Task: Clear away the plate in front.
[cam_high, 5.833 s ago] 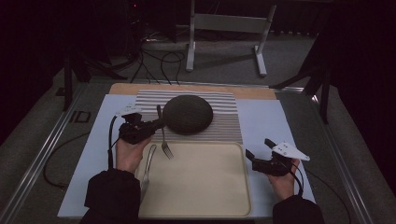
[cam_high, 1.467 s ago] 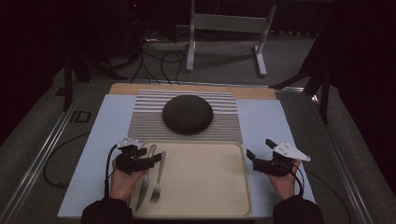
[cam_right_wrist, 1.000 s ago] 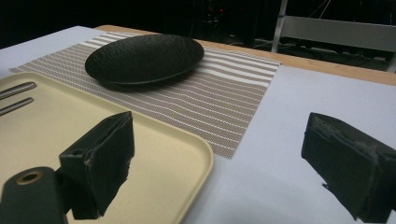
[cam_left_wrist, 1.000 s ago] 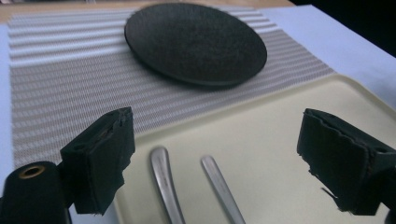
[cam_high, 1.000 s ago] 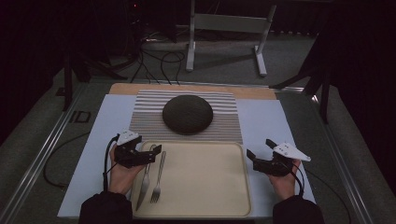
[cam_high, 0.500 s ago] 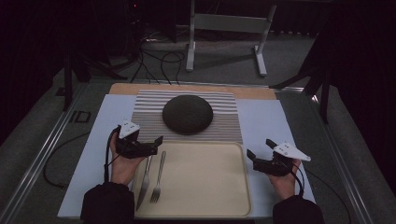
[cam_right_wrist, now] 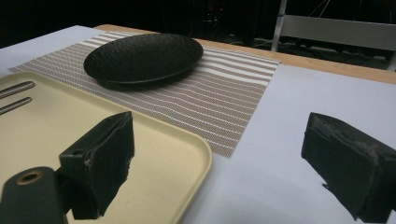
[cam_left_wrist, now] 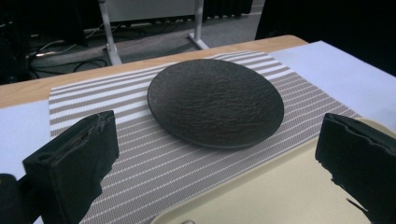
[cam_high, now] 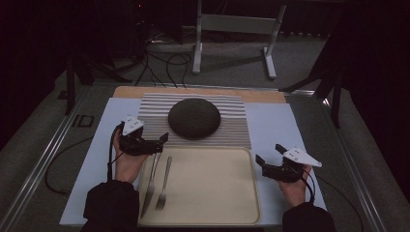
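Left gripper (cam_high: 162,141) hovers above the far-left corner of the tray (cam_high: 212,193), jaws spread wide with nothing between them; they have just been opening. Its own view looks across the tray's far edge towards the plate (cam_left_wrist: 215,100).

Right gripper (cam_high: 261,162) sits just off the tray's right edge over the bare mat, jaws likewise spread and empty.

Fork (cam_high: 163,182) and knife (cam_high: 149,186) lie side by side along the left side of the tray, handles pointing far, knife on the outside by the left rim. Both lie just near of the left gripper, apart from it.

Open room: the centre and right of the tray are bare. Between the tray's far edge and the plate runs a narrow band of striped placemat (cam_high: 150,108). The tray's raised rim stands between the right gripper and the tray floor.

Around: the dark round plate rests on the middle of the placemat, far of the tray, right of the left gripper's jaws.

Surface: pale blue mat (cam_high: 275,123) over the table, a wooden strip (cam_high: 261,95) showing at the far edge. Beyond it, a metal stand (cam_high: 232,29) and loose cables (cam_high: 159,60) on a grey floor; the room is dark.
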A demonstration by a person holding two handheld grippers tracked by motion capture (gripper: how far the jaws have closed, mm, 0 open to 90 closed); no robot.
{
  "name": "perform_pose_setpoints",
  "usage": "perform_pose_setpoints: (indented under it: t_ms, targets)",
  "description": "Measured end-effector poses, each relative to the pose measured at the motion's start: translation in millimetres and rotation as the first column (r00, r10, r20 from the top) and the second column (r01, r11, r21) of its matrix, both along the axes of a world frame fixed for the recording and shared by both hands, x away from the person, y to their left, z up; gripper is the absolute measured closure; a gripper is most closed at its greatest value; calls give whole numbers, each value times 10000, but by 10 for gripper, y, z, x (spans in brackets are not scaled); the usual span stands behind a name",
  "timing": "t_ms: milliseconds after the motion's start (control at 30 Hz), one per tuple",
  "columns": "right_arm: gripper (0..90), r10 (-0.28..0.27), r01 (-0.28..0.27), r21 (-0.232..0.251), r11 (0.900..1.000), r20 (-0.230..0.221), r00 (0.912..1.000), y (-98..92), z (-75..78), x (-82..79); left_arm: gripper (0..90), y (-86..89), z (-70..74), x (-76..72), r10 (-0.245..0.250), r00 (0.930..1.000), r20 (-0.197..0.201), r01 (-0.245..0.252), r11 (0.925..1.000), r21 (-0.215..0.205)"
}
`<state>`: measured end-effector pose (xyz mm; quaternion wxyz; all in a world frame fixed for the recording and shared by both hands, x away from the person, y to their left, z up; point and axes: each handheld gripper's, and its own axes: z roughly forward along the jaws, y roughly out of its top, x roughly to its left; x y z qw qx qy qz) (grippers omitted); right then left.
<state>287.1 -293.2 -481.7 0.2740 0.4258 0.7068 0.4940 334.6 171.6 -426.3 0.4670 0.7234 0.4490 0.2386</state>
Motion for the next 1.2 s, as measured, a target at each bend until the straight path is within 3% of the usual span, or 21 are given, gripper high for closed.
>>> perform_pose_setpoints:
  t_ms: [233, 500, 1200]
  targets:
    - [96, -34, 34, 40, 10000, 38, 10000, -13, 2, -4, 1, -6, -22, 134, -51, 9999, -115, 50, 9999, -106]
    - [96, -27, 27, 18, 10000, 11, 10000, -11, -3, -3, 0, -19, -114, 304, -79, 9978, -662, 78, 10000, -6]
    - [96, 5, -5, 11, 10000, -17, 10000, -13, -11, 7, 0, -18, -148, 698, -30, 9937, -1123, -12, 9993, -375]
